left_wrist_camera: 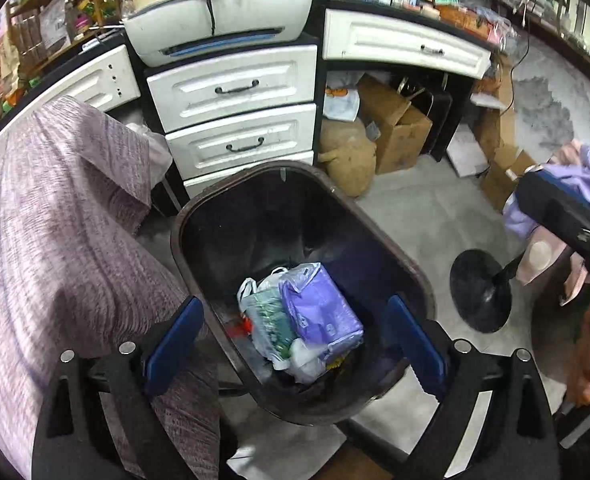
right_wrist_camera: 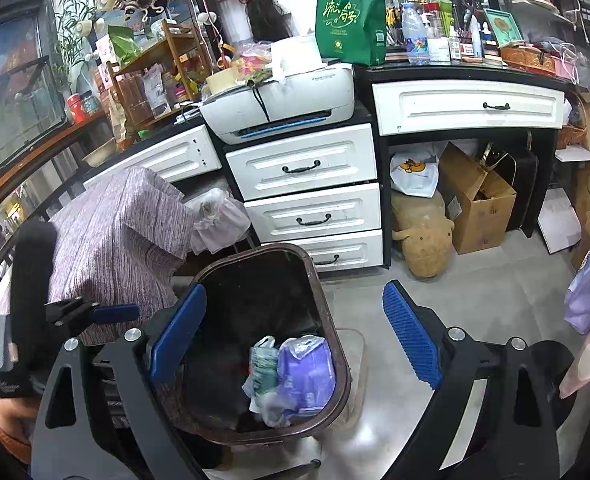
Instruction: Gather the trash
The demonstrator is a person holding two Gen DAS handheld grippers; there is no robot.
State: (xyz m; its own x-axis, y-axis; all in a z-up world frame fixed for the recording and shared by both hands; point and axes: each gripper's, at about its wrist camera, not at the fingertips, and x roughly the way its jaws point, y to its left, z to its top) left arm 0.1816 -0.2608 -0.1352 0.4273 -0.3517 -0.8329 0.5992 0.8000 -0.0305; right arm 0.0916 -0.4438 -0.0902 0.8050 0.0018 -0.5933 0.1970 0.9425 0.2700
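Observation:
A dark brown trash bin [left_wrist_camera: 375, 220] stands on the floor in front of the white drawers. At its bottom lie a purple package in a clear plastic bag [left_wrist_camera: 319, 308] and a green-and-white packet [left_wrist_camera: 269, 316]. My left gripper [left_wrist_camera: 293, 302] hangs open above the bin's mouth, nothing between its blue pads. In the right wrist view the bin [right_wrist_camera: 319, 280] sits low and left of centre with the purple package [right_wrist_camera: 307, 372] inside. My right gripper [right_wrist_camera: 295, 289] is open and empty above the bin's right rim. One blue finger of the left gripper [right_wrist_camera: 115, 314] shows at the left.
White drawers [left_wrist_camera: 235, 88] and a printer [left_wrist_camera: 223, 28] stand behind the bin. Purple-grey striped fabric [left_wrist_camera: 55, 220] lies close on the left. Under the desk are a cardboard box [left_wrist_camera: 399, 132] and a tan stuffed toy [left_wrist_camera: 347, 156]. A black round stand base [left_wrist_camera: 481, 290] is on the right.

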